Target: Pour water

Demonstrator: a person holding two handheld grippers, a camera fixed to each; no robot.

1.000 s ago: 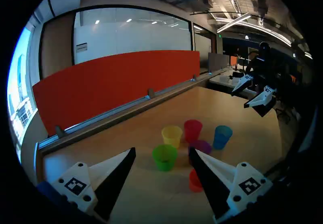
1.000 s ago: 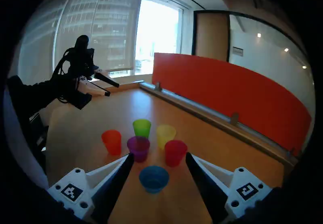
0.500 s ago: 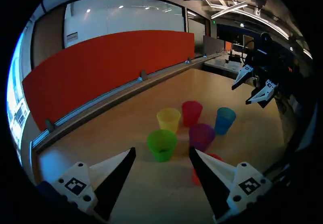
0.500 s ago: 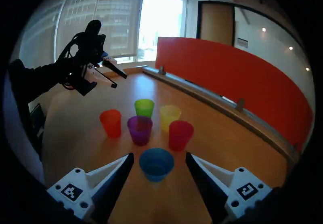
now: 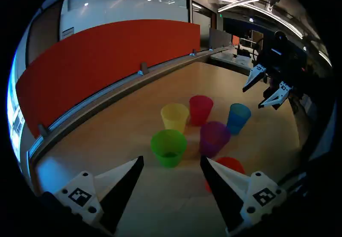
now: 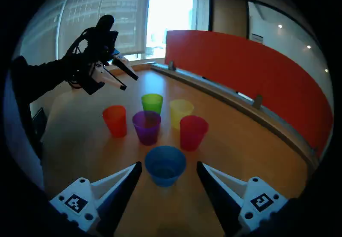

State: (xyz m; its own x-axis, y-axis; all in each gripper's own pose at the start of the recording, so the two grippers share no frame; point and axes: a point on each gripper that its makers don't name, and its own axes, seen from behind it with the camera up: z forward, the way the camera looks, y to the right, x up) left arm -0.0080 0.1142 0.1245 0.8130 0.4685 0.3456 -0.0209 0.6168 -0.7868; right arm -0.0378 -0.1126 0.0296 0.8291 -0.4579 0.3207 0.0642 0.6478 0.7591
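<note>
You hold your left gripper (image 5: 171, 160) wide open and empty facing the green cup (image 5: 168, 146), and your right gripper (image 6: 169, 163) equally open, empty, before the blue cup (image 6: 165, 171).

Green cup (image 6: 152, 103), yellow cup (image 6: 181, 113) and red cup (image 6: 193, 132) stand upright in a row on the table (image 6: 81, 143). Orange cup (image 6: 115, 120), purple cup (image 6: 146, 127) and blue cup (image 6: 165, 165) line up beside them.

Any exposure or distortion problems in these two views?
Right gripper view: the window is blown out, and the left gripper beside it is nearly a silhouette. Left gripper view: dimmer overall, yet the right gripper is legible. Both views: fisheye bends the orange partition; cups sharp.
</note>
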